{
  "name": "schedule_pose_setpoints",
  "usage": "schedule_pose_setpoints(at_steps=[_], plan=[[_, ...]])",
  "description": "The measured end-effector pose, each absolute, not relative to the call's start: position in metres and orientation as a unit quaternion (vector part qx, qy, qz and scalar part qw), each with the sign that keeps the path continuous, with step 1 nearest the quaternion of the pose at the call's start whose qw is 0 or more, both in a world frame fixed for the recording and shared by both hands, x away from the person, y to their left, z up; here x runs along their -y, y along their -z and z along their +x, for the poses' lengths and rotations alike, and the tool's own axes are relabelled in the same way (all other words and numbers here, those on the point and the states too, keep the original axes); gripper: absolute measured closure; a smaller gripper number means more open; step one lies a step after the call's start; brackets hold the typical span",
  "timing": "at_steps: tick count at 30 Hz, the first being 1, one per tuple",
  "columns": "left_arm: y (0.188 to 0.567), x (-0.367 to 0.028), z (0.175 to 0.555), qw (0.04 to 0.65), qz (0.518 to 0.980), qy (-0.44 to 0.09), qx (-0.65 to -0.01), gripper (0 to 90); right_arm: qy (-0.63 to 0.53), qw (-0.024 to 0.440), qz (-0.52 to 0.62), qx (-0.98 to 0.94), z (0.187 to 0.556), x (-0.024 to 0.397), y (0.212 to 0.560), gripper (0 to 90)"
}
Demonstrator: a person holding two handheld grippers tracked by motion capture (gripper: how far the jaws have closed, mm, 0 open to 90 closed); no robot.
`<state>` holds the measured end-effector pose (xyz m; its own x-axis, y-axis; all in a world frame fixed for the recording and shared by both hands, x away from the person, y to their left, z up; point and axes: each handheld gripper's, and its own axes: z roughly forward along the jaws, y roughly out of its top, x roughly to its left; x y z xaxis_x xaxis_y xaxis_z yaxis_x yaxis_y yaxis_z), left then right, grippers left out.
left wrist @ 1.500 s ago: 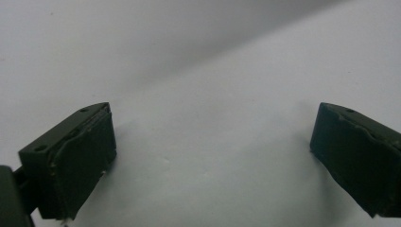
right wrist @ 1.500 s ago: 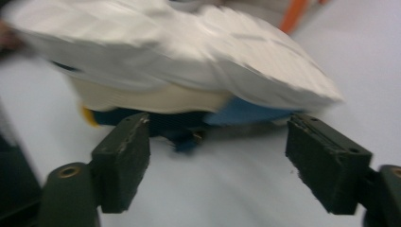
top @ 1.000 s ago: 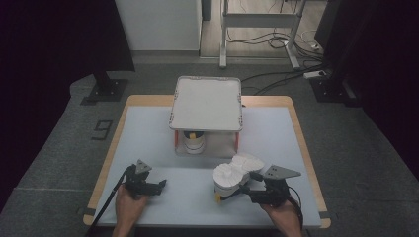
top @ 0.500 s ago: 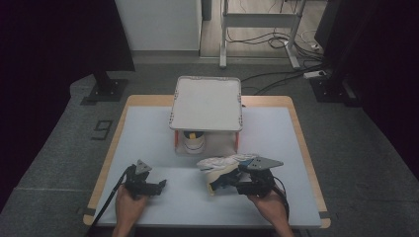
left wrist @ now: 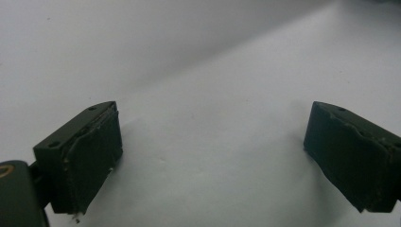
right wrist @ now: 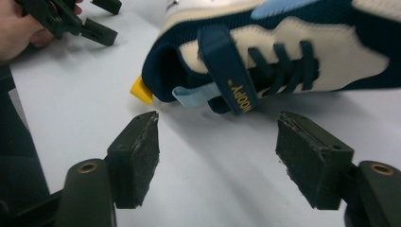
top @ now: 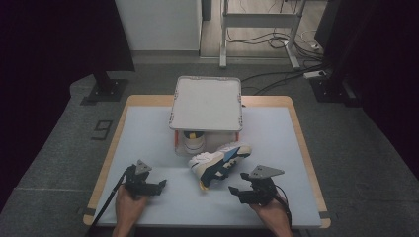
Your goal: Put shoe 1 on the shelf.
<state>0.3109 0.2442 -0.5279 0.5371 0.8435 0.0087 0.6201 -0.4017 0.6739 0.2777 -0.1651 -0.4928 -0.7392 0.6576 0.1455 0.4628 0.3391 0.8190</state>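
Sneaker (top: 220, 163) now on its side, knit navy/cream; both grippers' fingers (right wrist: 134, 153) apart, empty.

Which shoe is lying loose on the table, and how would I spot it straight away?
Start at the white box standing at the middle of the pale table. Just in front of it, to its right, a sneaker lies on its side on the bare table. Unlike the white shoe tucked under the box, this one is navy and cream with a light blue patch and a yellow heel tab.

sneaker (right wrist: 283, 56): knit cloth, matt leather-like panels
jaw pads: rough, worn black rubber
table mat (top: 148, 138): smooth, matt
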Motion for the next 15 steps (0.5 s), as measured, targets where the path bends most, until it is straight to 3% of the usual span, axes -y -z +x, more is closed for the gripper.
schedule_pose_setpoints(at_steps=[10,13,15], plan=[[0.528,-0.244,0.311,0.316,0.818,-0.178,-0.447,5.4,-0.447,0.147,0.362,-0.804,0.292,0.134,0.511,33.1],[0.528,-0.244,0.311,0.316,0.818,-0.178,-0.447,5.5,-0.431,0.183,0.378,-0.799,0.294,0.126,0.515,43.9],[0.528,-0.244,0.311,0.316,0.818,-0.178,-0.447,5.6,-0.434,0.184,0.386,-0.793,0.296,0.126,0.517,59.0]])
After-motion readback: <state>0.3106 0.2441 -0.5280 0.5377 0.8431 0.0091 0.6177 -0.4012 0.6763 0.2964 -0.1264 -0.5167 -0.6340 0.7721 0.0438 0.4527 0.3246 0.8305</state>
